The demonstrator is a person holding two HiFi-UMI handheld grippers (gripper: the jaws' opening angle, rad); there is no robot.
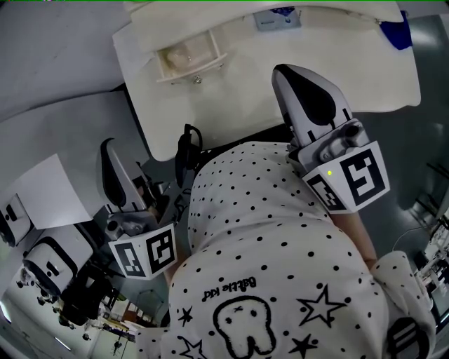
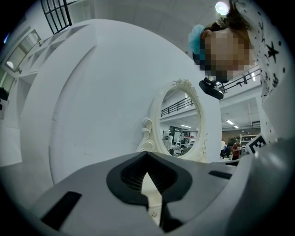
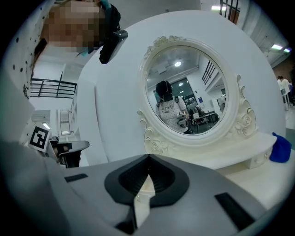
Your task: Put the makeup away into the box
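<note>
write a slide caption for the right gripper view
The right claw, shut and empty, faces the oval mirror of a white vanity, with a blue item at the right edge.

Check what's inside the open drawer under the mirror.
Open cream drawer: pale floor and one indistinct pale lump, too blurred to name. Its rear is covered by the white mirror stand.

Head view looks steeply down on the surface (image 1: 245,91); both gripper views sit low and level, sharing the oval mirror (image 3: 186,92) up close.

White top (image 1: 266,231) with black dots, stars and a cartoon tooth print.
</note>
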